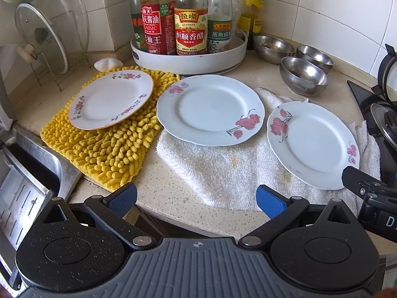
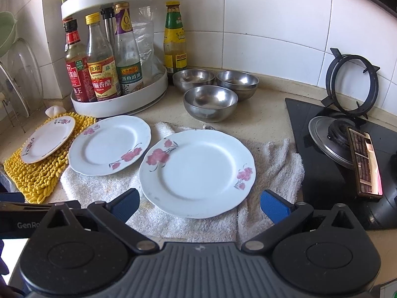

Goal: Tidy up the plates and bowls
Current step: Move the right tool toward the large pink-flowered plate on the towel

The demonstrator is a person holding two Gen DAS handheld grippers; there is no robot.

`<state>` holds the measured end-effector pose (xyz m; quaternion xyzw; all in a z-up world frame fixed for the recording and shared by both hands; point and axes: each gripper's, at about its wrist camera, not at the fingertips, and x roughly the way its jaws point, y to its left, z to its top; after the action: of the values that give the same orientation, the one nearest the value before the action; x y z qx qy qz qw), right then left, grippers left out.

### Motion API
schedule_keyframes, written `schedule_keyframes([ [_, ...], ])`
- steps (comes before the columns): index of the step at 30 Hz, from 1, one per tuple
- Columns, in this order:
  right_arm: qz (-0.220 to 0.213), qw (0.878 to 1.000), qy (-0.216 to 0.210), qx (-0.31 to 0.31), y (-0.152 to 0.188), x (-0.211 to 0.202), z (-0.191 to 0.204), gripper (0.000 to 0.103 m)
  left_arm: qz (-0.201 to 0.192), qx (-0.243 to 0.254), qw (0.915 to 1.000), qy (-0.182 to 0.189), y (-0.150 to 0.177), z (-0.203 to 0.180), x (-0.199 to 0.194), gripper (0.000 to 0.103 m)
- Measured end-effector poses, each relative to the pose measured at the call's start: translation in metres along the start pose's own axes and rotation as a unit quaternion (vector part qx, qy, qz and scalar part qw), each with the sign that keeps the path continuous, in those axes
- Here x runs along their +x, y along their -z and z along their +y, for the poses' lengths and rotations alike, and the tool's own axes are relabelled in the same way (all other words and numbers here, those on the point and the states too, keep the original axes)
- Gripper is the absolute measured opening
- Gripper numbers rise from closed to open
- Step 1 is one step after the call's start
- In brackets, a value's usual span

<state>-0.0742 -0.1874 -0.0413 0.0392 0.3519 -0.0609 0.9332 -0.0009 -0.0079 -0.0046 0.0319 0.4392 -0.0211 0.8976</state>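
Two grippers, both spread wide with nothing between the jaws. Left gripper (image 1: 196, 200) hangs over the counter's front edge, angled down at the white towel (image 1: 218, 168). Right gripper (image 2: 199, 204) hovers just short of the near plate's front rim, also angled down; one of its black fingers shows at the right edge of the left wrist view.

Near plate (image 2: 197, 172): white, pink flowers, scalloped rim, lying flat on the towel directly ahead of the right gripper. Middle plate (image 1: 210, 110): same pattern, ahead of the left gripper with open towel between, its left rim over the yellow chenille mat (image 1: 104, 149). Small plate (image 1: 111, 99): gold-edged, finer floral border, resting on the mat, left of the left gripper's line. None of the plates overlap.

Three steel bowls (image 2: 210, 101) stand clustered upright behind the plates, beside the white bottle carousel (image 2: 119, 99); well apart from both grippers.

Handling, judged: plates look glazed ceramic, so stiff, slick and breakable, moderately heavy for a pinch at one edge. Only the rim offers a hold; the towel and mat give beneath it, which should let a lower finger slip under. Grip well onto the rim and keep it level or it may pivot out. Bowls likely light, rigid, slippery; take one by the wall at the lip, and they should nest.
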Motion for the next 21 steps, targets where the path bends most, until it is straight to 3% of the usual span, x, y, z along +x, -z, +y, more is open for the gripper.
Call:
schedule_keyframes([
  [21,0.002,1.0,0.0,-0.001,0.0,0.0019,0.0077,0.103,0.008,0.006,0.9999,0.002,-0.0013,-0.0004,-0.0012,0.103],
])
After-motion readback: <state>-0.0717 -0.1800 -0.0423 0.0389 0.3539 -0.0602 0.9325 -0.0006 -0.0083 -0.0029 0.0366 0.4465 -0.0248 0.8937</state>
